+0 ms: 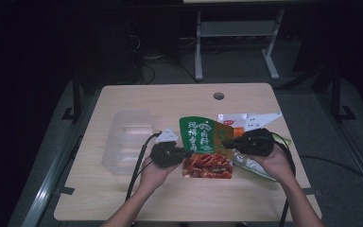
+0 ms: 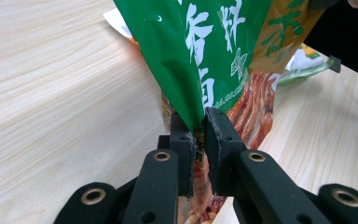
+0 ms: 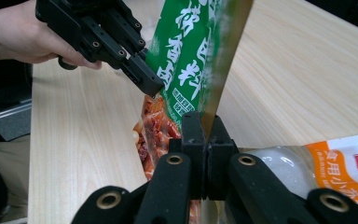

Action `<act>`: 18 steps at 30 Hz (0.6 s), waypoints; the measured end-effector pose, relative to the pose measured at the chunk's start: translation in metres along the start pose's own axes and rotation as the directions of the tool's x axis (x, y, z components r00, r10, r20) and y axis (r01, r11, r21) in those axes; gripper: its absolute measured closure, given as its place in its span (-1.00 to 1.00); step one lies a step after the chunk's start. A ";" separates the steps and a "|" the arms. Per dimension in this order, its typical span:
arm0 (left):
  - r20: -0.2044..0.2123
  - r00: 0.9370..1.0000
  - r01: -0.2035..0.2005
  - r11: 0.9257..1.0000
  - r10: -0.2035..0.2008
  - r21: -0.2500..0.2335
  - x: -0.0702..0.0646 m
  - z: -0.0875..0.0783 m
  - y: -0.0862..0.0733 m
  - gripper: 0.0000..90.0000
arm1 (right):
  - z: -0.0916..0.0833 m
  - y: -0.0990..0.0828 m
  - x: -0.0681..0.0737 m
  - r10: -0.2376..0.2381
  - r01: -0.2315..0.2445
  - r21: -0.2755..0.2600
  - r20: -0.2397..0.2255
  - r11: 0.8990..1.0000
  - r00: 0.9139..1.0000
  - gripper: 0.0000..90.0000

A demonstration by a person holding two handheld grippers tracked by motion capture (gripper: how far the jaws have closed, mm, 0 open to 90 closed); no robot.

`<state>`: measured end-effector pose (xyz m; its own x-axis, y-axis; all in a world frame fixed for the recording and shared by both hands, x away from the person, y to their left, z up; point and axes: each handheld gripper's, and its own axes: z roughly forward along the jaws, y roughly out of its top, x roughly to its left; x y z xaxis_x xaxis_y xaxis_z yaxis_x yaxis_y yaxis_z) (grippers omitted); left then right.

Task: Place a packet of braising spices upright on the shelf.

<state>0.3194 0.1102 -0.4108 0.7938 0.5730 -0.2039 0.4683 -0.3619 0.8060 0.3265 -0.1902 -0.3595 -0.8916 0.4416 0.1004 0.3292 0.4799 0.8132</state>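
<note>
While both hands sit at the near edge of the wooden table (image 1: 123,194), the green snack bag (image 1: 203,135) hangs between the two tongs, so I'll place everything off that bag. Left gripper (image 1: 182,152) has its jaws pinched tight on the bag's left edge, down where the green print gives way to the red food picture; in the left gripper view the film is squeezed flat between the black jaws (image 2: 200,135). Right gripper (image 1: 227,142) is clamped just as tight on the bag's right edge, on the gold-brown strip (image 3: 205,140). No earlier shot to compare, so that's just how they sit.

Bag itself is glossy plastic film, creased and bowed, standing up off the table with its top leaning away from the person. Green upper half with big white characters, lower half showing reddish-orange strips of food.

Just right of the bag lies a white and orange packet (image 1: 248,120), also shiny film, flat on the tabletop. Left of the bag, well apart, sits a clear plastic container (image 1: 125,142), boxy with rounded corners. Tabletop is pale wood grain, matte, with a small round hole (image 1: 219,96) beyond the bag.
</note>
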 end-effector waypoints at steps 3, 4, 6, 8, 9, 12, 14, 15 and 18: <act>-0.005 1.000 -0.019 1.000 0.019 -0.003 -0.003 0.000 0.000 0.83 | 0.003 -0.002 -0.003 0.030 -0.030 0.015 -0.008 0.999 1.000 0.80; -0.007 1.000 -0.017 1.000 0.017 -0.003 -0.003 0.000 0.000 0.83 | 0.006 -0.003 -0.004 0.034 -0.034 0.019 -0.006 0.999 0.999 0.78; -0.009 1.000 -0.023 1.000 0.023 0.007 -0.004 0.000 0.000 0.83 | 0.012 -0.006 -0.004 0.047 -0.047 0.033 -0.011 0.998 0.999 0.68; -0.009 1.000 -0.021 1.000 0.021 0.008 -0.004 0.001 0.000 0.83 | 0.014 -0.007 -0.004 0.051 -0.050 0.044 -0.009 0.998 0.999 0.68; -0.011 1.000 -0.023 1.000 0.023 0.010 -0.004 0.001 -0.001 0.82 | 0.019 -0.009 -0.003 0.059 -0.058 0.053 -0.008 0.997 0.998 0.67; -0.010 1.000 -0.022 1.000 0.023 0.013 -0.003 0.001 -0.001 0.82 | 0.022 -0.009 -0.004 0.068 -0.067 0.058 -0.010 0.996 0.998 0.67; -0.010 1.000 -0.025 1.000 0.025 0.015 -0.003 0.001 -0.001 0.82 | 0.024 -0.008 -0.004 0.074 -0.073 0.060 -0.007 0.996 0.997 0.66; -0.011 0.999 -0.036 0.999 0.036 0.017 -0.004 0.000 -0.001 0.82 | 0.027 -0.008 -0.005 0.083 -0.082 0.066 -0.009 0.994 0.997 0.64; -0.011 0.999 -0.034 0.999 0.034 0.016 -0.005 0.000 -0.001 0.82 | 0.031 -0.008 -0.006 0.091 -0.090 0.084 -0.008 0.992 0.996 0.65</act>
<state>0.3155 0.1077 -0.4108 0.8049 0.5686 -0.1698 0.4469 -0.3926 0.8038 0.3392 -0.1730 -0.3842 -0.8602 0.4775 0.1790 0.4336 0.5001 0.7496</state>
